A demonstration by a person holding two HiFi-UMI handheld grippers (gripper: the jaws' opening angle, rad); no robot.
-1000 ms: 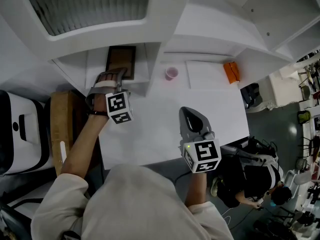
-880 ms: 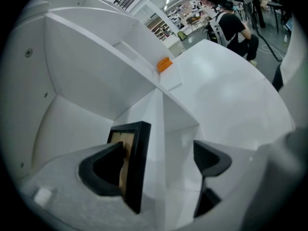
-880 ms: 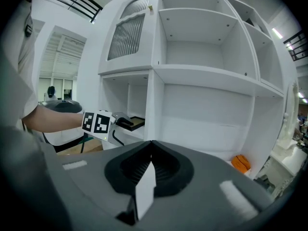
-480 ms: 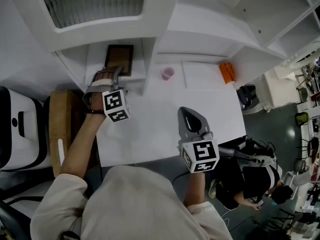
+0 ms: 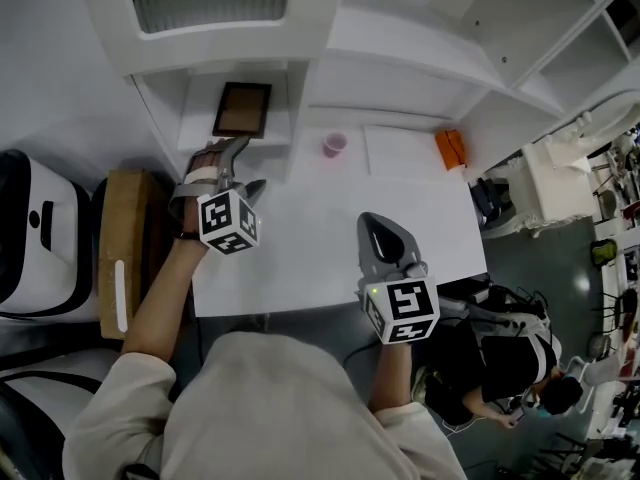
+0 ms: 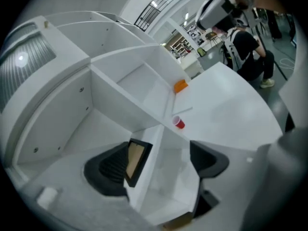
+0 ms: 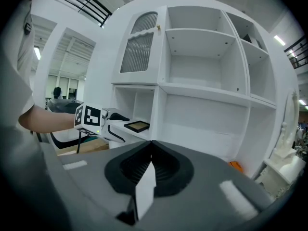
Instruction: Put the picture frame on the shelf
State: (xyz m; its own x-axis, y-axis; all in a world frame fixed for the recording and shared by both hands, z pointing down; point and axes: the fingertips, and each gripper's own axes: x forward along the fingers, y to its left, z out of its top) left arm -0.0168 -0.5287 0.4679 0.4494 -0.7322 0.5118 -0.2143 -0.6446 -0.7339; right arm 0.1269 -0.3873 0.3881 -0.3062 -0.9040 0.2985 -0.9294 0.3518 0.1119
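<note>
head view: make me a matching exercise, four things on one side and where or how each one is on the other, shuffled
Things:
1. picture frame
2. cup
3. orange object
4. right claw

Places or states:
A. jaws together, over the white table
B. lying flat in the low shelf compartment
C. at the table's far right corner, against the shelf unit
D. standing on the table just right of the frame's compartment

Pairs: 1-B, 2-D, 3-C, 4-A
</note>
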